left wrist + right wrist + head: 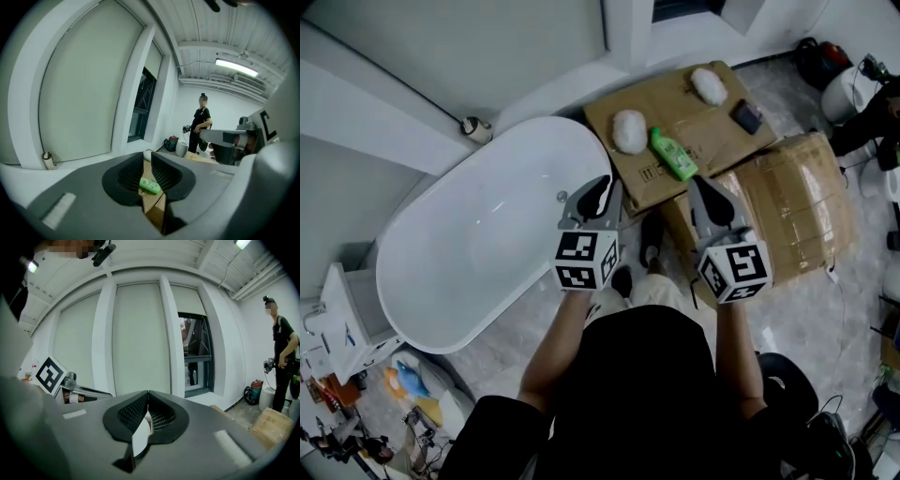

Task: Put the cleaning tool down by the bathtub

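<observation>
Two white fluffy cleaning pads lie on a flat cardboard sheet right of the white bathtub: one near the tub's end, one farther back. A green bottle lies between them and shows through the left jaws in the left gripper view. My left gripper hovers over the tub's right rim, jaws a narrow gap apart and empty. The right gripper hovers beside it over the cardboard, its tips meeting on nothing.
A taped cardboard box stands to the right, a small dark object on the sheet. A canister sits on the ledge behind the tub. Clutter lies at the lower left. A person stands across the room.
</observation>
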`<state>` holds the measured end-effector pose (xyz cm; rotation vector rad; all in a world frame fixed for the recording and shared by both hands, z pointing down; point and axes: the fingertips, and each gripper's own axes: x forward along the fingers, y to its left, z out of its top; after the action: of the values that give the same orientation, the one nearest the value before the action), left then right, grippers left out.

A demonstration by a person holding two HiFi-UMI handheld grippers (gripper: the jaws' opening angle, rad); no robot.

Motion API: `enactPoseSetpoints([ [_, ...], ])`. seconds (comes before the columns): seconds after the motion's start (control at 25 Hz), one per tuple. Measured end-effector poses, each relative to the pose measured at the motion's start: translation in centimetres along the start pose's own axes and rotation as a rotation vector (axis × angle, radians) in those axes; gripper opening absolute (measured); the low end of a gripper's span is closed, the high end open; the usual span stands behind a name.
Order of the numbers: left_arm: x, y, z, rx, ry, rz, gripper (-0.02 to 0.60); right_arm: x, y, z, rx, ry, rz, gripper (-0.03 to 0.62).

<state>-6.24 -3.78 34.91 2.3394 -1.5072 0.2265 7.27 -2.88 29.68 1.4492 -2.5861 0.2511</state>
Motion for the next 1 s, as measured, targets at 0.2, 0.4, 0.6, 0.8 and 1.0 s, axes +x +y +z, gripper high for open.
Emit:
enactPoseSetpoints([
  [0.2,-2.9,-0.7,1.5,0.042,-0.038,-0.016,0.038,-1.6,1.6,1.0,-0.011,-0.026,-0.012,0.009],
  [0.4,-5.3,-0.7,3.0,0.069,-0.079,-0.028,0.023,-2.6,3.0,2.1,-0.021,-0.049,-0.025,0.009],
  [0.6,-7.1,-0.5,3.4,0.077,-0.097,-0.028,0.012,-3.4,4.4,2.6,-0.033,-0.058,-0.024,0.009],
  [0.8,-8.3,-0.3,4.2,0.083,-0.115,-0.027,0.002,-3.8,5.2,3.3,-0.043,-0.065,-0.023,0.009],
  [1.0,-9.3,-0.8,4.7,0.094,-0.138,-0.022,0.000,-4.7,6.0,3.8,-0.050,-0.082,-0.009,0.008],
])
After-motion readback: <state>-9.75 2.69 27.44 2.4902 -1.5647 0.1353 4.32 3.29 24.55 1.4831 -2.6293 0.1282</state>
